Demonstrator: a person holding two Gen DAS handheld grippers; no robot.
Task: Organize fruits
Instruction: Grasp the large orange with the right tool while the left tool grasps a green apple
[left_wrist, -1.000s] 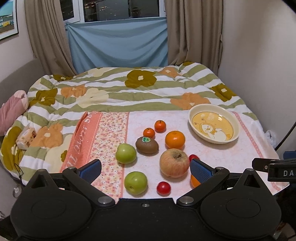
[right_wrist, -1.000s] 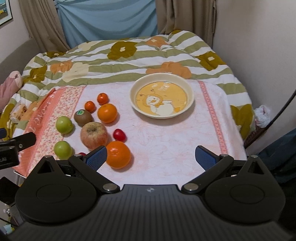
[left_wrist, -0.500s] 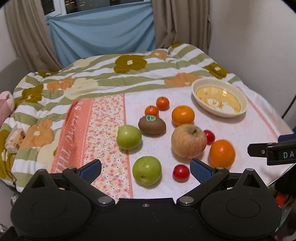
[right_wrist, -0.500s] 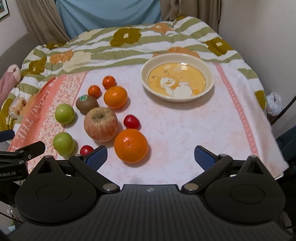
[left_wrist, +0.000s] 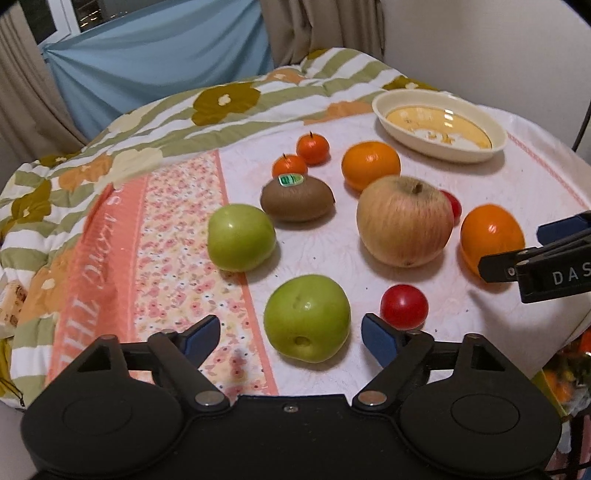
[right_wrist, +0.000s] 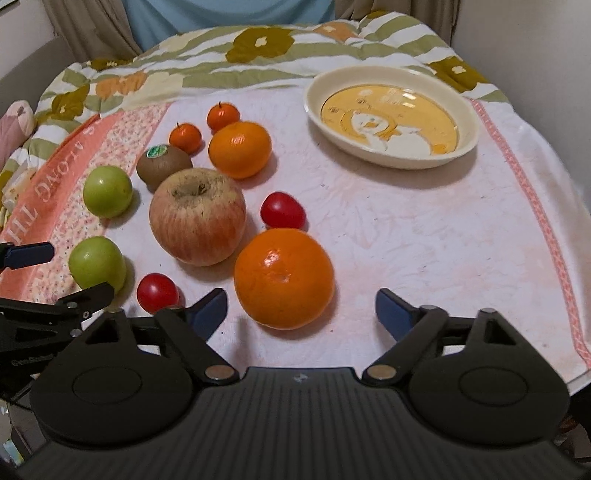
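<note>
The near green apple (left_wrist: 306, 317) sits at the front of the pink cloth (right_wrist: 424, 236), its lower edge just above the left gripper (left_wrist: 290, 334), whose blue pads (left_wrist: 376, 338) stand spread to either side of the fruit without touching it; the jaws have just been closing in, and the apple lies between them. It is round and pale green, with a small dimple facing the camera, so no long axis can be told. A small red tomato (left_wrist: 404, 306) lies just beside it to the right, partly cut by the right-hand pad. The second green apple (left_wrist: 242, 242) rests further back on the flowered band, and the kiwi (left_wrist: 297, 197), with its green sticker on top, lies on its side with its long axis running across the picture. The big streaked apple (left_wrist: 406, 219) stands stem-up and hides most of another red tomato (left_wrist: 453, 205) behind it. The right gripper (right_wrist: 301, 314) is spread wide, its jaws having just eased inward slightly, with the near orange (right_wrist: 284, 277) just ahead of its pads, untouched. A second orange (right_wrist: 240, 149), two small tangerines (right_wrist: 223, 116) and the cream dish (right_wrist: 469, 136) lie beyond, apart.
</note>
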